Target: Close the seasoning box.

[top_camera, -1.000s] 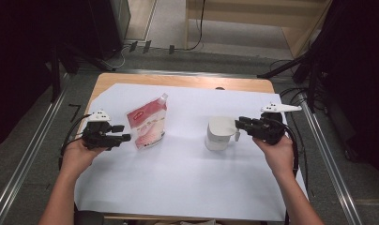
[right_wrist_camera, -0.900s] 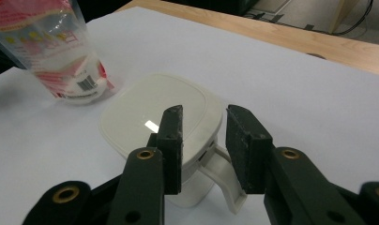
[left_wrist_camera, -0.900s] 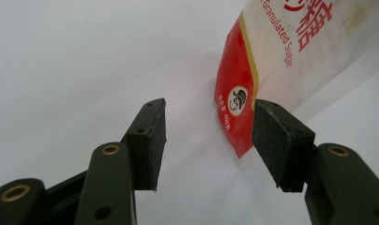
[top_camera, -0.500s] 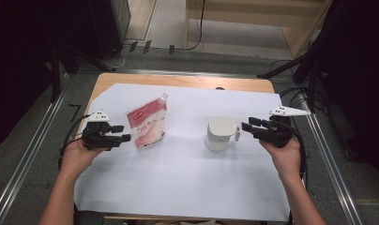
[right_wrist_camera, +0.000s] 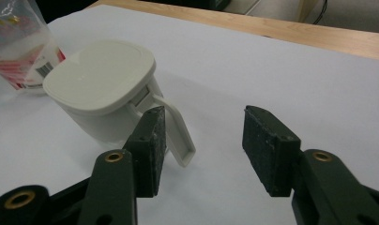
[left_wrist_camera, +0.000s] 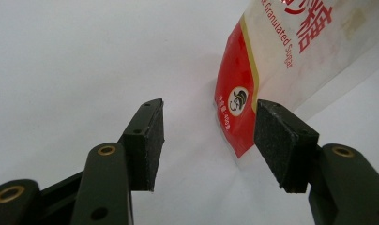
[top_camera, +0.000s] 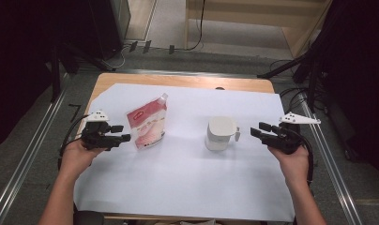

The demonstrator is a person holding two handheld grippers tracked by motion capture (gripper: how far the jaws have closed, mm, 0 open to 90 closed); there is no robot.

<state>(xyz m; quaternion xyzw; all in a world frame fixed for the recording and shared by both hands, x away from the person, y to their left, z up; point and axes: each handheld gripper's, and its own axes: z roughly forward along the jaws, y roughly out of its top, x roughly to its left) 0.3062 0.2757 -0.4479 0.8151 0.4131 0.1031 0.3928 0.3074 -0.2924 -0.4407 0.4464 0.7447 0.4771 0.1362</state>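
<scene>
A red and white sugar pouch (top_camera: 147, 123) stands upright on the left half of the white sheet. My left gripper (top_camera: 123, 133) is open just left of it, not touching; in the left gripper view the pouch (left_wrist_camera: 281, 61) lies beyond my open left gripper (left_wrist_camera: 208, 140). A white lidded container (top_camera: 220, 132) with a side handle (top_camera: 236, 133) stands at centre right. My right gripper (top_camera: 256, 131) is open a short way right of the handle. In the right gripper view the container (right_wrist_camera: 103, 89) and its handle (right_wrist_camera: 178, 136) lie ahead and left of my right gripper (right_wrist_camera: 201, 145).
A white sheet (top_camera: 178, 187) covers most of the wooden table (top_camera: 178, 80). Metal rails (top_camera: 23, 168) run along both sides of the table. Cables (top_camera: 291, 91) lie on the floor at the right and at the back.
My right gripper has drawn back to the right, away from the container's handle. The left gripper, pouch and container have stayed put.
</scene>
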